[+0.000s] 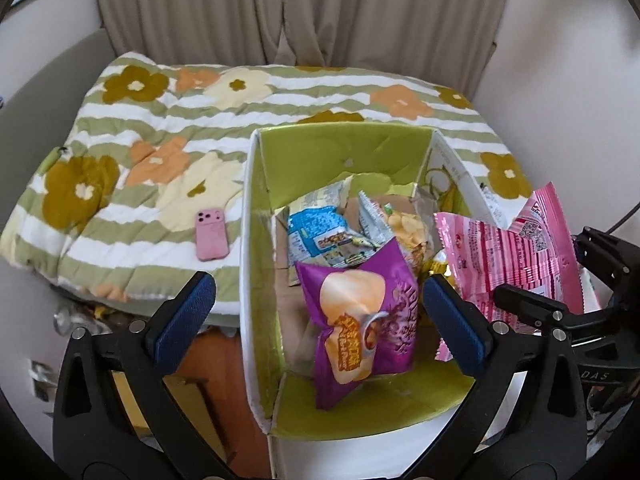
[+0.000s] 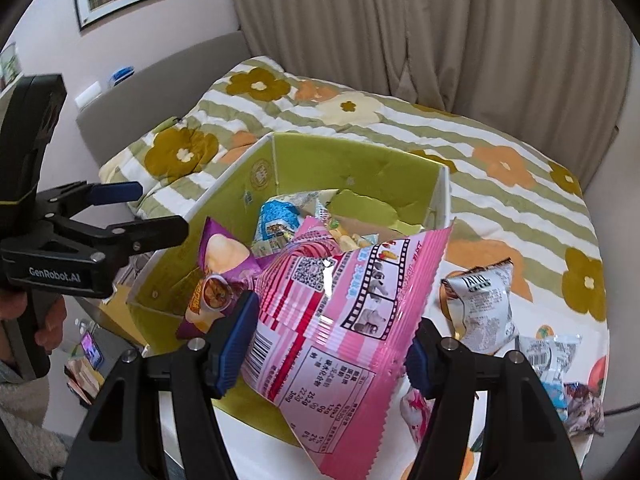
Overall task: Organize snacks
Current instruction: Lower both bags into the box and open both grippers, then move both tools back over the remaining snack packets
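Note:
A white cardboard box [image 1: 248, 240] with a green inside stands on the bed and holds several snack bags, among them a blue bag [image 1: 316, 228]. A purple chip bag [image 1: 360, 320] leans in its near part. My left gripper [image 1: 316, 284] hangs over it, open wide, and its pads do not touch the bag. My right gripper [image 2: 334, 320] is shut on a pink striped bag [image 2: 340, 320], held above the box's [image 2: 442, 200] near right corner. The left wrist view shows the pink bag [image 1: 500, 252] and the right gripper [image 1: 560, 272] at the right. The purple bag [image 2: 224, 256] lies behind it.
A floral striped quilt [image 1: 160, 128] covers the bed, with a pink phone [image 1: 211, 234] left of the box. Several loose snack bags [image 2: 480, 304] lie on the quilt to the right. Curtains [image 1: 300, 8] hang behind. A hand [image 2: 48, 320] holds the left gripper [image 2: 156, 208].

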`<state>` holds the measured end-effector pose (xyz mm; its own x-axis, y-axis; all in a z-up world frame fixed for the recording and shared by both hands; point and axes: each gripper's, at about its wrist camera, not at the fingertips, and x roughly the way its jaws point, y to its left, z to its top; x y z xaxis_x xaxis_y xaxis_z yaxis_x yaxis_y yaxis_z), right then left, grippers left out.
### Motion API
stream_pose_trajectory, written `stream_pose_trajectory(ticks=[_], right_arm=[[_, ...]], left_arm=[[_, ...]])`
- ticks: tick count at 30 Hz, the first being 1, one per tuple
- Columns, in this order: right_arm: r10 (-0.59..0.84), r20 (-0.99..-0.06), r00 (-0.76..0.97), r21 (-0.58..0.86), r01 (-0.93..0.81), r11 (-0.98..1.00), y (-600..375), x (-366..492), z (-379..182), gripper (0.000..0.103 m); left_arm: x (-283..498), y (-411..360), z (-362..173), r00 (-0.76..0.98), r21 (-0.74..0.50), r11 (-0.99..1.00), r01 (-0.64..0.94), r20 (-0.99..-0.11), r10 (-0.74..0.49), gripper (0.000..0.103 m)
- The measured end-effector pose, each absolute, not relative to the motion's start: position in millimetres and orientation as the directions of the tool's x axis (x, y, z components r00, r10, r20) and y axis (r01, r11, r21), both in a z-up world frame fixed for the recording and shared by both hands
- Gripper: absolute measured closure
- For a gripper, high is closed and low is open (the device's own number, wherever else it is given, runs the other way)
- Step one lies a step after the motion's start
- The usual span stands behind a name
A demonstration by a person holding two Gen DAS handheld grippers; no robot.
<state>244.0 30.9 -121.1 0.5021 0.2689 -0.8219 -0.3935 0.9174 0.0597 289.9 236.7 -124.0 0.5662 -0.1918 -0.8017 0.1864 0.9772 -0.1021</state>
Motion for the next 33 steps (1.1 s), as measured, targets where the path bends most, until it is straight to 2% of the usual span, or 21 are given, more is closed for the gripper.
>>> stream_pose_trajectory(ticks=[6,8,9,10,18,33], right_arm=[[0.319,-0.824,0.469,0.099,-0.435,0.895,38.7,249.9,-130.1,0.040],[0.322,-0.832,0.451,0.107,-0.440,0.892,40.8,251.1,-133.9,0.030],[0.316,-0.835,0.451,0.099,-0.443,0.891,41.6,251.2,-136.1,0.013],[0.314,-0.833,0.455,0.091,-0.446,0.890,42.4,250.3,-137.1,0.002],[0.334,-0.789,0.516,0.091,-0.440,0.894,34.4,246.1,-131.7,0.001],[0.299,-0.787,0.539,0.096,-0.371,0.923,28.8,233.1,-122.7,0.001]], left_arm=[[291.4,242.5,-126.1,0.565,-0.098,0.983,0.155,-0.808,-0.169,0.000],[292.6,242.6,-126.3,0.564,-0.101,0.984,0.150,-0.808,-0.169,0.001],[292.7,242.8,-126.7,0.565,-0.103,0.983,0.149,-0.807,-0.171,0.001],[292.8,242.4,-127.2,0.564,-0.105,0.983,0.149,-0.808,-0.172,0.001],[293.5,234.6,-136.8,0.542,-0.099,0.983,0.157,-0.823,-0.169,0.001],[284.6,231.1,-132.1,0.543,-0.097,0.977,0.188,-0.819,-0.185,0.001]])
